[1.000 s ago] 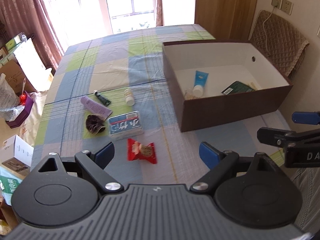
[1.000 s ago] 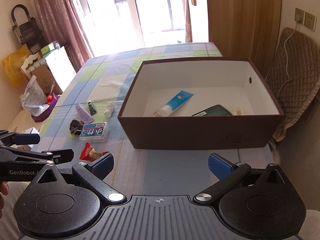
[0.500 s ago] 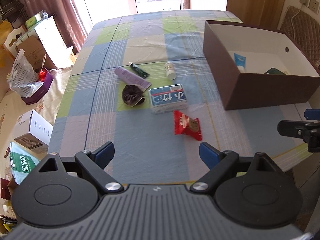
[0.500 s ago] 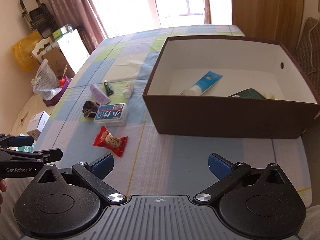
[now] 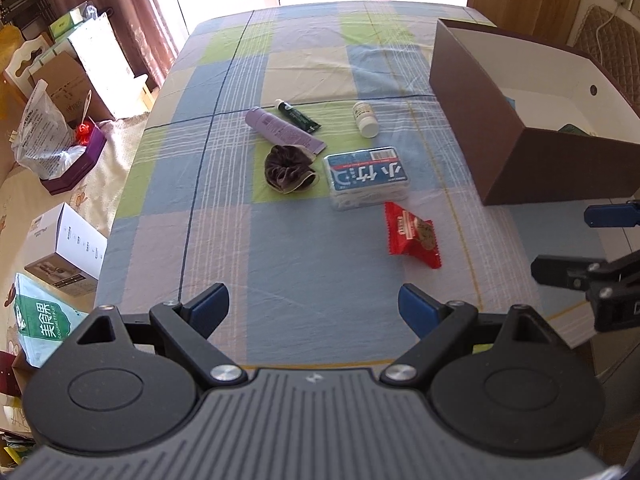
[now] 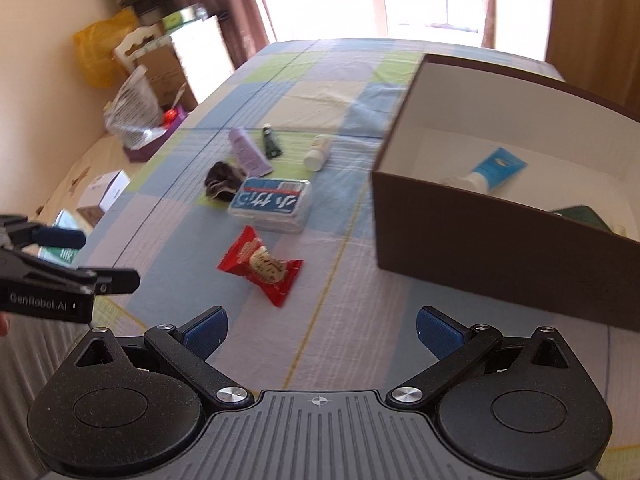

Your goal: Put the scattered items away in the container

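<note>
A brown box with a white inside stands at the table's right; a blue tube and a dark green packet lie in it. Loose on the checked cloth lie a red snack packet, a blue-labelled clear case, a dark scrunchie, a purple tube, a small dark green tube and a white bottle. My left gripper is open, above the near cloth. My right gripper is open, just short of the red packet.
The table's near edge runs just ahead of both grippers. On the floor to the left are cardboard boxes, a plastic bag, a white carton and a green bag. A padded chair stands behind the box.
Both views have swung left, off the box and onto the scattered items. The right gripper has come closer to the red packet. Both stay open and nothing on the table has moved.
</note>
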`<state>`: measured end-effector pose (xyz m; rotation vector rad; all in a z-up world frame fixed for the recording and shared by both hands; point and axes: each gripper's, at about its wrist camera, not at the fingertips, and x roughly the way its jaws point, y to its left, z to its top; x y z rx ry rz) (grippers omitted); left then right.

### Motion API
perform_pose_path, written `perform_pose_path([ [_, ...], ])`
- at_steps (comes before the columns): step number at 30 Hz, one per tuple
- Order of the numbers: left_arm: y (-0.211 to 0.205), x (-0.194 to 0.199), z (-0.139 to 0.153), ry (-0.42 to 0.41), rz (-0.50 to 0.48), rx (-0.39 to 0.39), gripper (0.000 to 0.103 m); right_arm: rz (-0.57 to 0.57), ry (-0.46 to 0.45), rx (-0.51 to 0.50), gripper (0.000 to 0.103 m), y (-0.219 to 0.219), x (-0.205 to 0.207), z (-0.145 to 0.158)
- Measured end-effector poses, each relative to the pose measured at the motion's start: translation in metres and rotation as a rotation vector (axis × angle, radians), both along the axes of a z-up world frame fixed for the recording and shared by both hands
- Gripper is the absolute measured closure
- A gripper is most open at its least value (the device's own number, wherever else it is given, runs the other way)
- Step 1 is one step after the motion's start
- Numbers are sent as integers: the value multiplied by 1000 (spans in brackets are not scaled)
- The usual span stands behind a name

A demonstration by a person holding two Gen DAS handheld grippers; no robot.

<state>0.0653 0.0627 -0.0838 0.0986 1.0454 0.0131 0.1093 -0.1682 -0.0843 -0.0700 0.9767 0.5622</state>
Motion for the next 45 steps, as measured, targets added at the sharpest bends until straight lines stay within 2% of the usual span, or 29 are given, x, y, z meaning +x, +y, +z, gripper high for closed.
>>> perform_pose_path([
  [14,36,24,-24,47,12,-14,14,220,-55,-47,0,50,21,-47],
  [19,46,28,-29,59,18,-34,14,307,-119,-76,1,75,23,-59],
  [21,49,29,-30,58,21,-39,14,347,-144,-91,16,85,24,-64],
  [24,55,32,-30,51,24,-50,14,392,-178,-134,17,97,27,-73],
  [26,57,34,-30,41,20,-57,14,411,-194,-155,33,101,30,-79],
  [27,57,35,-29,34,14,-62,14,419,-187,-165,52,102,32,-82],
  [28,58,36,-30,31,5,-64,14,419,-175,-185,60,102,34,-85],
  [29,58,38,-30,28,-5,-67,15,415,-166,-192,64,100,36,-85],
  [30,57,41,-30,26,-20,-68,15,410,-160,-193,71,96,36,-85],
  [34,47,54,-30,-1,-130,-58,20,346,-103,-203,71,75,37,-79],
  [40,20,85,-35,-19,-410,-34,29,175,43,-152,71,23,35,-68],
  [45,-7,112,-43,-10,-645,17,29,2,136,-110,71,-17,42,-55],
])
